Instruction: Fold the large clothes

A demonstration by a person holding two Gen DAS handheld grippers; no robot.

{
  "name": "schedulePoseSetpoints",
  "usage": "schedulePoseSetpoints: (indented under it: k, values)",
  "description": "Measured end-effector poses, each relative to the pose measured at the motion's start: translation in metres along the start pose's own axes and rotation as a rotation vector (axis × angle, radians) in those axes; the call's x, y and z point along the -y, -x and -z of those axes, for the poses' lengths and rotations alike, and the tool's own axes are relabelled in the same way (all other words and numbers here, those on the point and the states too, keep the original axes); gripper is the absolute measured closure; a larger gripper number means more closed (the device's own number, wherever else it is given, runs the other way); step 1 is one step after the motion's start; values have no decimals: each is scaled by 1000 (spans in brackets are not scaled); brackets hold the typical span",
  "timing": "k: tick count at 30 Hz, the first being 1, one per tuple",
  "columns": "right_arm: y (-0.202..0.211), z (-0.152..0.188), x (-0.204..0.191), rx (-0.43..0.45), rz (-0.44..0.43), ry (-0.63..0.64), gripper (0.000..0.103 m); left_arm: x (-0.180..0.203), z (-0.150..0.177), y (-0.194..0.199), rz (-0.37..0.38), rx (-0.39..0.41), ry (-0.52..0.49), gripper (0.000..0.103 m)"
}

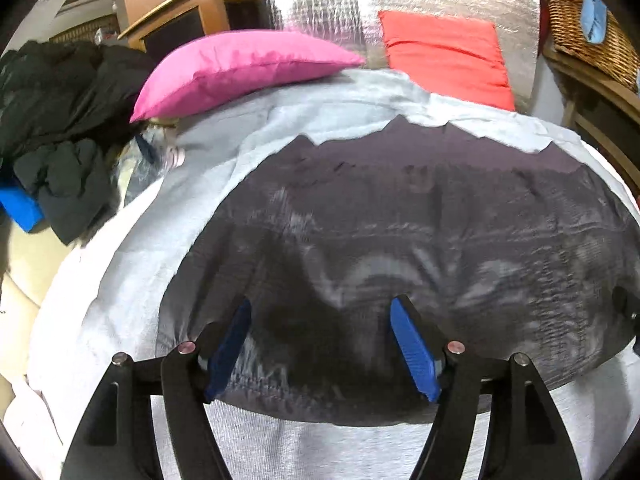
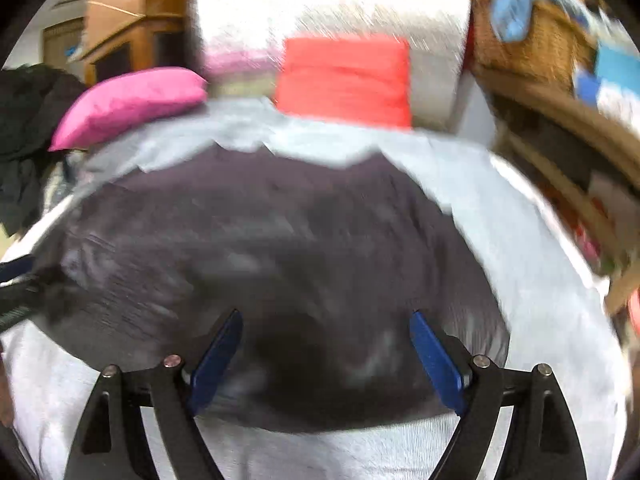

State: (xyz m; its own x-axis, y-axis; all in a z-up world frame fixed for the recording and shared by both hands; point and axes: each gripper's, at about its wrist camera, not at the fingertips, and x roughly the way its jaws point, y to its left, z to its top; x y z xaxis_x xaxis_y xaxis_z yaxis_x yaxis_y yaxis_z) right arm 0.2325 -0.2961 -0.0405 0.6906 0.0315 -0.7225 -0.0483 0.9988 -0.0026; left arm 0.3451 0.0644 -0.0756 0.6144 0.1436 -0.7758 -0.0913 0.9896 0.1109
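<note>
1. My left gripper hangs with jaws apart over the dark garment, gripping nothing.
2. My right gripper likewise spread.
3. Garment lies flat on the pale sheet, near the pink pillow.

Wooden cabinet, wicker basket beside bed.

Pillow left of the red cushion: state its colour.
Pink, clearest in the left wrist view.
</note>
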Motion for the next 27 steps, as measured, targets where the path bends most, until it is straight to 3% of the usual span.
schedulePoseSetpoints:
  k: [4,7,14,16,18,20,23,24,27]
  values:
    - [-12,4,-7,-7,22,50,14,5,12,-16,-6,-21,-15,28]
    - [-19,2,-2,-32,2,14,13,5,15,-20,-8,-21,-21,28]
    - [-21,5,2,-57,-8,25,13,-9,9,-7,52,-33,5,28]
    - [-10,-6,6,-70,-28,19,14,-25,5,12,46,25,42,28]
    - [11,-15,13,-6,-46,2,14,-43,4,27,14,88,75,28]
    - [24,-19,23,58,-21,-14,14,-55,6,21,0,68,89,28]
    - [0,-14,35,-42,-26,-30,14,-63,19,-12,-11,-56,89,26]
    - [-19,-6,42,-113,-34,-46,13,-63,24,-18,4,-60,84,25]
    - [-27,-1,57,-116,-90,-122,8,-59,22,-10,-29,-28,57,25]
